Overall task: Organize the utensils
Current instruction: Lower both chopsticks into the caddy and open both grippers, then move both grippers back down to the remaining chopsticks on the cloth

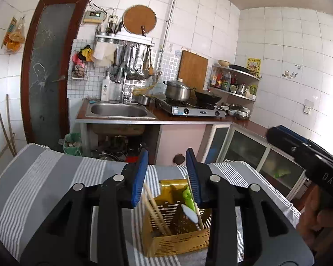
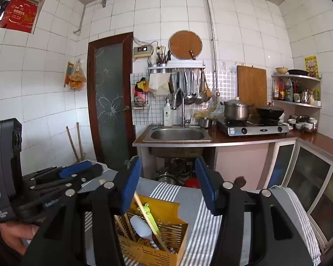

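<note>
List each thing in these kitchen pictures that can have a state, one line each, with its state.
left gripper: open, nothing between its fingers
right gripper: open, holding nothing
yellow utensil basket: upright on the striped cloth, holding utensils
chopsticks: leaning in the basket
white spoon: standing in the basket
door: closed
steel pot: lidded, on the stove

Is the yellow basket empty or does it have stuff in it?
It has stuff in it. The yellow basket holds chopsticks, a white spoon and a green frog utensil, all leaning inside.
</note>
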A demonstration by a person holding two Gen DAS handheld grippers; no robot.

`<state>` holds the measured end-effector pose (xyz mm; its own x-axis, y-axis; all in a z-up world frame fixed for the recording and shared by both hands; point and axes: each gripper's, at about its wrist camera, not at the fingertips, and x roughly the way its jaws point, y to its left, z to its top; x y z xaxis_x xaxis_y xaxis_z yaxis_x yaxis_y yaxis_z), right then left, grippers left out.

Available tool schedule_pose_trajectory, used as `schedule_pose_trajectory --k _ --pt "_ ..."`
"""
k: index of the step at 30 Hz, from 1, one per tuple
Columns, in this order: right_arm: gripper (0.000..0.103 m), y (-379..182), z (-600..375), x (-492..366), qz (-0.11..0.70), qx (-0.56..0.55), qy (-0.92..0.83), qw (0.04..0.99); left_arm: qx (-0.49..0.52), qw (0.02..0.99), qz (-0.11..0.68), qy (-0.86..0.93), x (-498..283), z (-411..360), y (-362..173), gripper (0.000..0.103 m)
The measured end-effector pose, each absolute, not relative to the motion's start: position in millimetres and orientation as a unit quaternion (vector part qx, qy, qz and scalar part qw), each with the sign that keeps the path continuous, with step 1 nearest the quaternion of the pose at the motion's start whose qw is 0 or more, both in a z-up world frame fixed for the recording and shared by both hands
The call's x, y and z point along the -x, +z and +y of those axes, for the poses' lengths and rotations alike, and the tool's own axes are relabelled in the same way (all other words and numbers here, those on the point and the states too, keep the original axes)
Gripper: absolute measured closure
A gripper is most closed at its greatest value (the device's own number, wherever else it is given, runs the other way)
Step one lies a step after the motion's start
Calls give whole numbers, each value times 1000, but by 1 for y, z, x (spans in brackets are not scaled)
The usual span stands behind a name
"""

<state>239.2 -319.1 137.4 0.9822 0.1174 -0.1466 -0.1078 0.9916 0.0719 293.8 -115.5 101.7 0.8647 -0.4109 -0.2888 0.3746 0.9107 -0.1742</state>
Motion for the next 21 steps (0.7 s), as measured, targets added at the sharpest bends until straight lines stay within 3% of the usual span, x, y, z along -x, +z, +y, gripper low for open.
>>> schedule_pose_trajectory --k 9,21 --pt "52 95 -345 -172 113 -33 27 993 40 969 189 -155 -232 -65 69 63" --pt "52 -34 -355 -86 259 -64 -17 964 42 957 278 -76 -127 9 -29 60"
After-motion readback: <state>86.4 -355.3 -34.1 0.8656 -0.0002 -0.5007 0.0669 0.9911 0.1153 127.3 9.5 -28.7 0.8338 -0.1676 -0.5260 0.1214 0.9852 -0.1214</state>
